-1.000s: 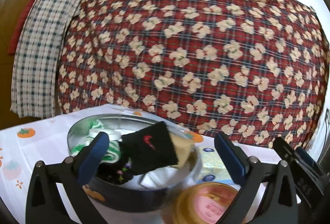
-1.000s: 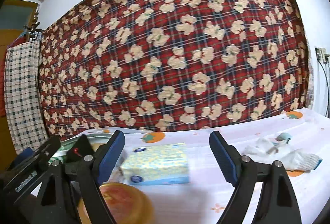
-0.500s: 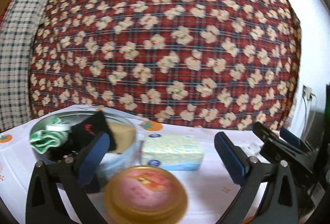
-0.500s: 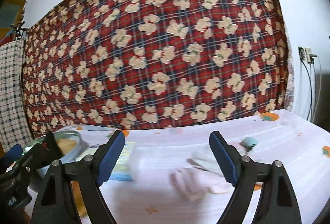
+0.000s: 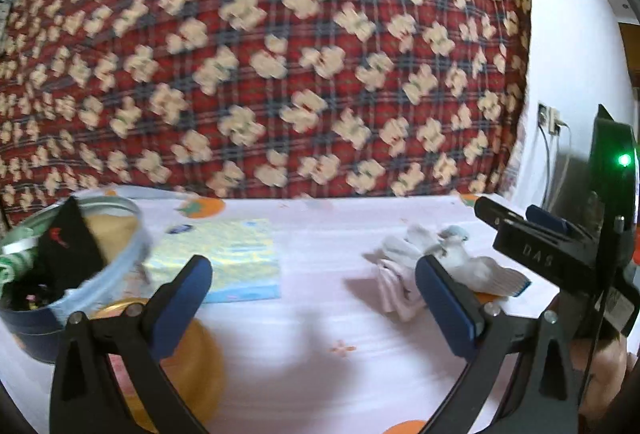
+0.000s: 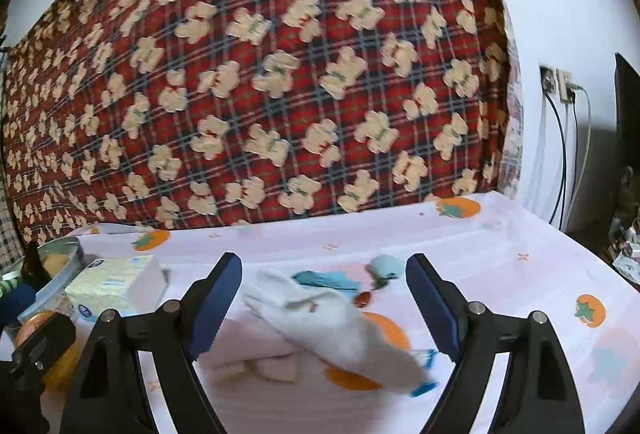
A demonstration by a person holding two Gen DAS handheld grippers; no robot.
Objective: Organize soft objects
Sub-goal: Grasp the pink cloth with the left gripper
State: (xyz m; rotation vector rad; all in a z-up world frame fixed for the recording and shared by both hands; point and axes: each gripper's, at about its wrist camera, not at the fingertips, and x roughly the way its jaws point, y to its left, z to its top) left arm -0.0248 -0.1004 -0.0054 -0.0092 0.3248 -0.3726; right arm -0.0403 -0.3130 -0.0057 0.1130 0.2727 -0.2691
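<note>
White persimmon-print tablecloth (image 6: 500,234) carries: round metal tin (image 5: 120,266), yellow-blue tissue pack (image 6: 116,284), orange round lid (image 5: 192,366), white sock pile (image 6: 332,326), folded pink cloth (image 6: 248,358).

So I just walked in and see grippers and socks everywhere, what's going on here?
A person is tidying soft things into a round tin with two handheld grippers. The tin already holds a black sock and other pieces. Both the left gripper and the right gripper are open and empty, facing a white sock and a pink cloth lying loose on the table.
</note>
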